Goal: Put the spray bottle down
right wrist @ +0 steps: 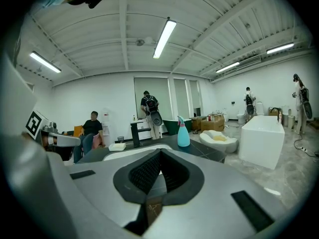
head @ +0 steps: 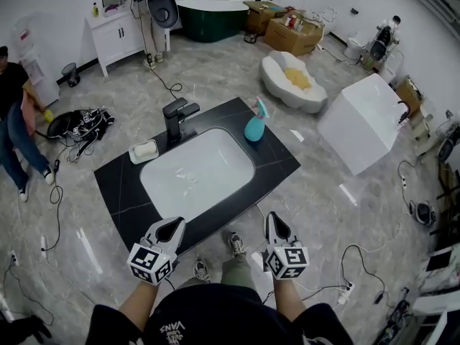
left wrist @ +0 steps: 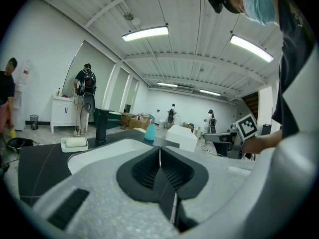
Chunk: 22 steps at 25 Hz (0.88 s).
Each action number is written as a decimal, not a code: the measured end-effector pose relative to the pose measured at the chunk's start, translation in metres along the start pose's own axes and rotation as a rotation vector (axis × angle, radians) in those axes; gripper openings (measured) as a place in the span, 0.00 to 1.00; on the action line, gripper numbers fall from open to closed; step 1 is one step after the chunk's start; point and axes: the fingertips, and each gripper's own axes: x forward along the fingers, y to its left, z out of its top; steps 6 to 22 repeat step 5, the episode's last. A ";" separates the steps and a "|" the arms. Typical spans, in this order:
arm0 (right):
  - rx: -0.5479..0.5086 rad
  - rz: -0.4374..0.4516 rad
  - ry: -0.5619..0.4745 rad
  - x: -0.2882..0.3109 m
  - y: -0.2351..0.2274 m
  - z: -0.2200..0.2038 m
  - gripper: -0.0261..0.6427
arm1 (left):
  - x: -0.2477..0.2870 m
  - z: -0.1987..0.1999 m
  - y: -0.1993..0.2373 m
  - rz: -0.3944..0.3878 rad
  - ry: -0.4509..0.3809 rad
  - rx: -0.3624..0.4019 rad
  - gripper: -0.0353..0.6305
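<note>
A teal spray bottle (head: pixel 255 123) with a pink trigger stands upright on the far right corner of the black counter (head: pixel 273 165), apart from both grippers. The bottle (right wrist: pixel 183 133) also shows in the right gripper view, and small in the left gripper view (left wrist: pixel 150 131). My left gripper (head: pixel 171 227) hangs at the near edge of the counter, jaws closed together on nothing. My right gripper (head: pixel 276 225) hovers just off the near right edge, shut and empty too.
A white basin (head: pixel 197 172) fills the counter's middle, with a black faucet (head: pixel 176 118) behind it and a soap dish (head: pixel 144 151) at the back left. Cables lie on the floor. A white block (head: pixel 363 121) and a tub (head: pixel 291 83) stand to the right. People stand at the back and left.
</note>
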 end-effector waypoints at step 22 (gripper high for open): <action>0.001 -0.003 -0.002 0.001 -0.001 0.002 0.04 | 0.002 0.002 0.000 -0.006 0.002 0.001 0.09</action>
